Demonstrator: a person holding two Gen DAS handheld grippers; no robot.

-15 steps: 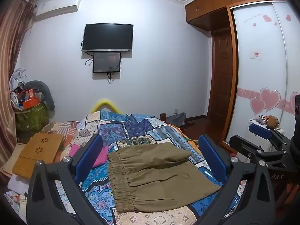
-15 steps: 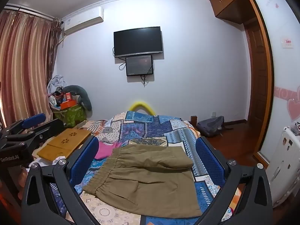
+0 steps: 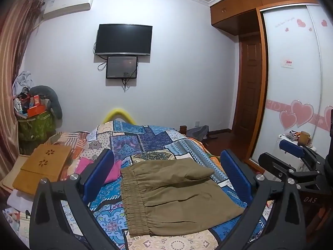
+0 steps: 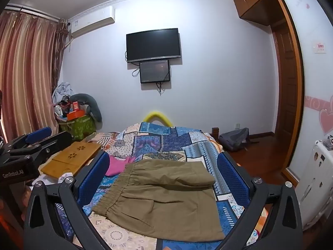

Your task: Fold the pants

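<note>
Nothing has shifted since the earlier frame: my left gripper (image 3: pixel 166 179) and right gripper (image 4: pixel 164 179) hover with fingers spread wide and empty above the olive pants (image 3: pixel 174 193), lying partly folded on the quilted bed (image 3: pixel 145 139), soft, light cloth best pinched at the elastic waistband (image 3: pixel 133 200) or hem corners.

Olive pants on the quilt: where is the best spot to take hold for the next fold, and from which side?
Probably the elastic waistband of the olive pants, approached from the left edge. The gathered band lies exposed along that side, thick enough to pinch, while the right end is a flat folded stack. Both the left tool and the right tool are open and above the cloth.
</note>
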